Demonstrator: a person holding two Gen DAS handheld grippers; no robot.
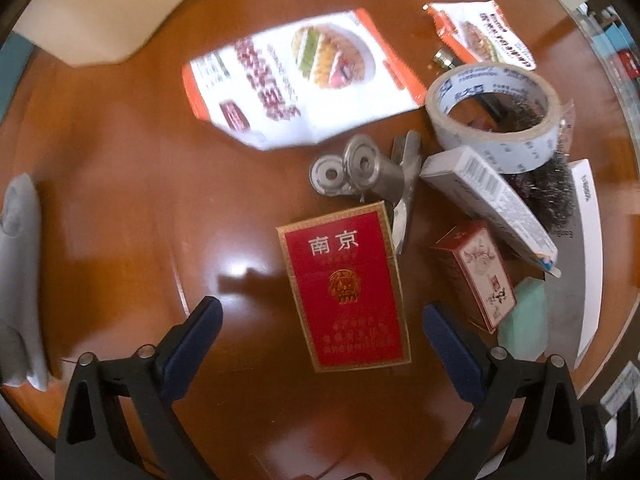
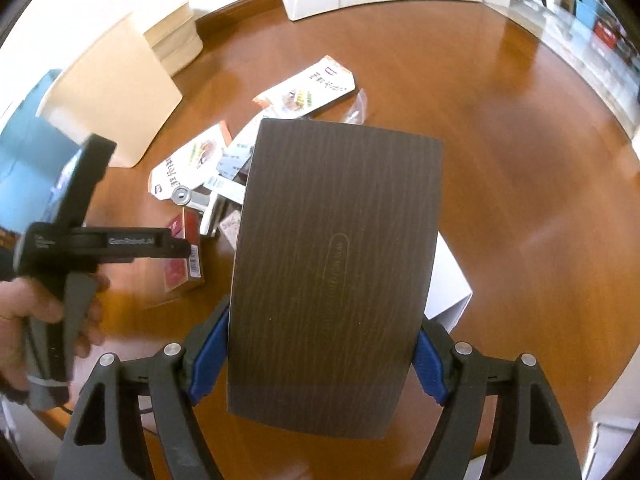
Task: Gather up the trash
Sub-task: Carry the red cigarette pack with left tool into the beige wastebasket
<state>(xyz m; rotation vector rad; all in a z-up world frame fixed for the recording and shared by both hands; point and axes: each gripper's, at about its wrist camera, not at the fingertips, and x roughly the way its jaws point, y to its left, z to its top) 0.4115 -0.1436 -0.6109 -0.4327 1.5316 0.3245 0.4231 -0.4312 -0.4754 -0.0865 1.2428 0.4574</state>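
Observation:
In the left wrist view my left gripper is open above the wooden table, its blue-padded fingers on either side of a red cigarette pack lying flat. Beyond it lie a metal clip, a large food wrapper, a small torn wrapper, a tape roll, a white box and a small red-and-white box. In the right wrist view my right gripper is shut on a dark wood-grain box, held above the table. The left gripper shows there from the side.
A beige board lies at the table's far left, also in the right wrist view. A steel-wool scrubber, a green sponge and a white card lie on the right. A white box sits under the held box.

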